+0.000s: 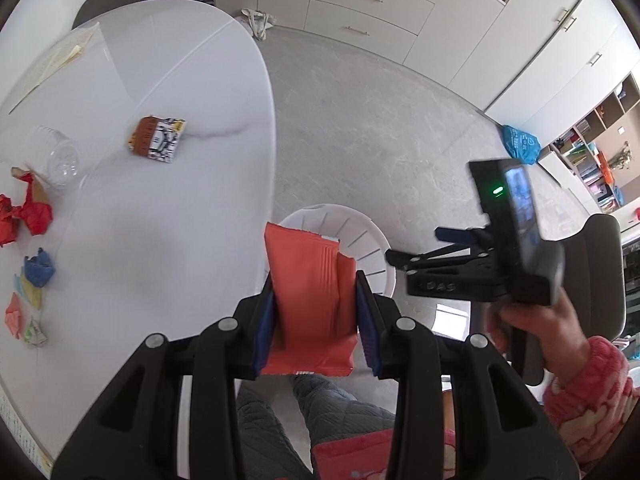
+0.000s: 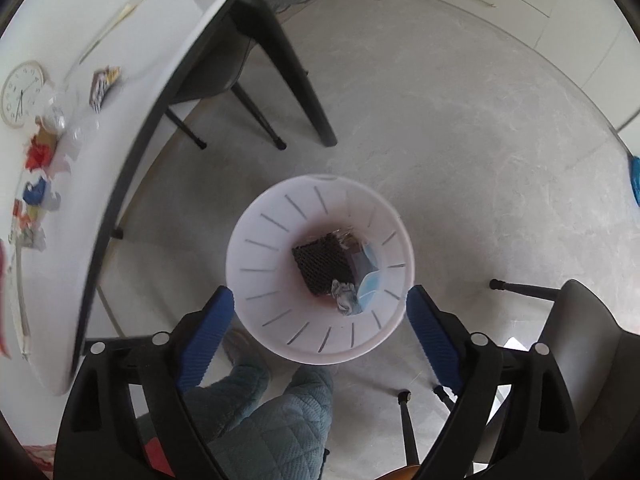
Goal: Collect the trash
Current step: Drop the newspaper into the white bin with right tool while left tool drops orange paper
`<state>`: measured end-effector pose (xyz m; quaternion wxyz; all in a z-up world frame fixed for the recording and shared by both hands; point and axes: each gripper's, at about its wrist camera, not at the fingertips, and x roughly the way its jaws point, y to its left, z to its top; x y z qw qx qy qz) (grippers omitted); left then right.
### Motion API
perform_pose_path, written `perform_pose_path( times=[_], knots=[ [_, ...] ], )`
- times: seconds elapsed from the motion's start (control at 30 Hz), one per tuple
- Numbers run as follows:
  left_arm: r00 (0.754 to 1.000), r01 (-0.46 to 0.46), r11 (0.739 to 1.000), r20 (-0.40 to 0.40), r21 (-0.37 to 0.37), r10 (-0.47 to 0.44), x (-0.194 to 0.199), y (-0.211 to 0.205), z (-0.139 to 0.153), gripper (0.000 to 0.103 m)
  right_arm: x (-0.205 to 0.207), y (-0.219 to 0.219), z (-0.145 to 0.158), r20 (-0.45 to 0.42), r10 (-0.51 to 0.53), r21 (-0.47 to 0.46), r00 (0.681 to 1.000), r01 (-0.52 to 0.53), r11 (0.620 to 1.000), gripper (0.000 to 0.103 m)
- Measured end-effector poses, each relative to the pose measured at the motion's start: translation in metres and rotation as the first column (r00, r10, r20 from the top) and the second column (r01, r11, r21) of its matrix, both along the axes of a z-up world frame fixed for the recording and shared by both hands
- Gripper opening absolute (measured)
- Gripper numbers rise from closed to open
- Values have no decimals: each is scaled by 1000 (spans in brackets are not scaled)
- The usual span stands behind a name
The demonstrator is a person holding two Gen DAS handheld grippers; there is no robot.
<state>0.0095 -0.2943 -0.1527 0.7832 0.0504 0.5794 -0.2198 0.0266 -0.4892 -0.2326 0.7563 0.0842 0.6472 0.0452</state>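
Observation:
My left gripper (image 1: pixel 316 316) is shut on an orange-red snack wrapper (image 1: pixel 308 280), pinched upright between its blue pads just off the white table's (image 1: pixel 160 240) edge. Behind the wrapper stands a white slotted bin (image 1: pixel 360 240) on the floor. My right gripper (image 2: pixel 320 320) hangs wide open above that bin (image 2: pixel 252 248), with nothing between its fingers. In the left wrist view the right gripper (image 1: pixel 416 246) appears side-on over the bin, held by a hand in a pink sleeve. Inside the bin lie a black mesh piece (image 2: pixel 320 264), crumpled foil (image 2: pixel 344 296) and a blue mask (image 2: pixel 370 284).
On the table lie red crumpled paper (image 1: pixel 28 216), a blue paper ball (image 1: pixel 39 268), a clear plastic cup (image 1: pixel 58 156), a patterned packet (image 1: pixel 157 140), small coloured scraps (image 1: pixel 24 312) and a clock (image 2: pixel 22 94). A dark chair (image 2: pixel 256 60) and a grey chair (image 2: pixel 580 340) flank the bin. The person's legs (image 2: pixel 272 420) are below.

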Motion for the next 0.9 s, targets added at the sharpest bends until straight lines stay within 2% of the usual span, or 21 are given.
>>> perform_pose_path(
  times=[0.2,0.3,0.37,0.47,0.67,0.8,0.9],
  knots=[
    [1000,19,1000,-22,-3,-19,6,-21,-11,37,-4,-18,49,84,-29,-6,996,30,1000,95],
    [999,25,1000,-42,-10,-25,9,-29,-17,45,-1,-24,66,114,-34,-11,993,36,999,95],
    [999,26,1000,-42,-11,-26,10,-34,-19,63,0,-27,72,124,-42,-5,991,43,999,95],
    [1000,23,1000,-18,-5,-23,11,-38,-18,80,1,-29,78,135,-47,-1,990,47,999,95],
    [1000,0,1000,-12,-15,0,14,-29,-16,87,1,-25,85,141,-40,-8,989,42,999,95],
    [998,-58,998,1,-14,58,15,-11,-7,87,3,-12,96,160,-14,-17,987,17,1000,95],
    [991,-126,992,44,-8,126,13,17,10,87,9,10,114,192,39,-27,981,-35,999,95]
  ],
)
